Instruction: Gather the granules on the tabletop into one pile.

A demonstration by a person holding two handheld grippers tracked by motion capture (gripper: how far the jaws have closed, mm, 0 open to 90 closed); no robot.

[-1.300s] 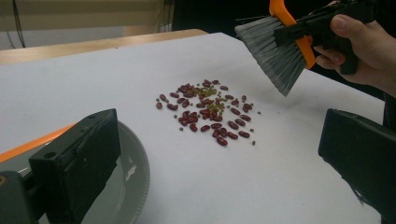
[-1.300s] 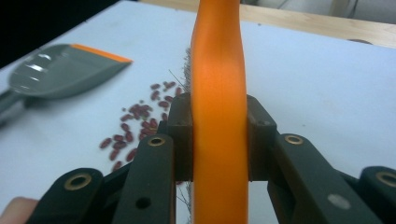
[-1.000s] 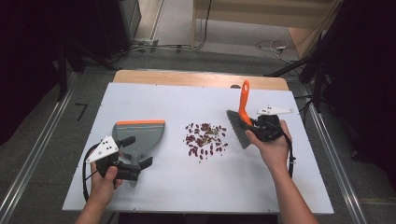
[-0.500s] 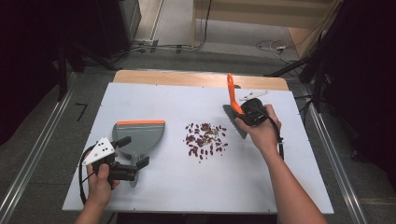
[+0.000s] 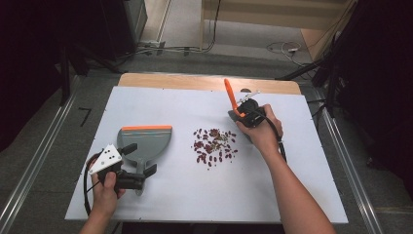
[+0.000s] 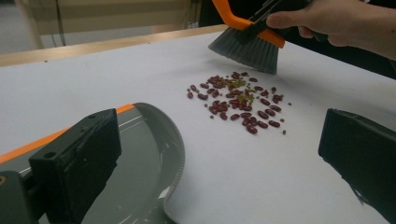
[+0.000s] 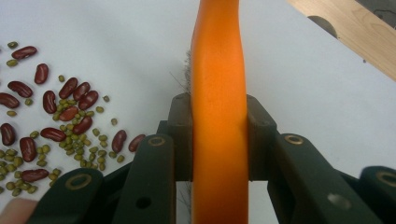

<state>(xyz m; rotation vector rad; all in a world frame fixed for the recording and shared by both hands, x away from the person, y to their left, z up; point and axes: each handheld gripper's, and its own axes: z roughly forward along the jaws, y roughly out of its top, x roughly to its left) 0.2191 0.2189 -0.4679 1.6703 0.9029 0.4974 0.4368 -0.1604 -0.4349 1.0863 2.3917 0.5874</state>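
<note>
Sweeping step, stroke not yet begun. My right gripper (image 5: pixel 245 113) has its fingers pinching the orange handle of the hand brush (image 5: pixel 233 100); in the right gripper view the handle (image 7: pixel 218 116) runs straight up between both pads. In the left gripper view the grey bristles (image 6: pixel 246 51) sit at the far side of the bean pile, close above the tabletop (image 5: pixel 195 195); contact with the surface I cannot tell.

The beans (image 5: pixel 214 145), red kidney beans mixed with small green ones, lie loose mid-tabletop, between brush and dustpan (image 5: pixel 144 142). The dustpan rests flat to the left of the pile, well apart from it, orange lip on its far edge.

My left gripper (image 5: pixel 141 160) is at the dustpan's handle end. In its own view the 2 fingers (image 6: pixel 79 163) stand spread, 1 over the pan's rim and 1 over bare tabletop, nothing clamped between them as far as I see.

Judgement on next move: lower bristles to the tabletop behind the pile and draw them toward the pan. The pan's mouth likely needs turning toward the beans first, which calls for a firm grip on its handle.

Hard to read: the dustpan handle under my left hand; the brush head behind my right hand in the high view; stray green beans at the pile's edge.
</note>
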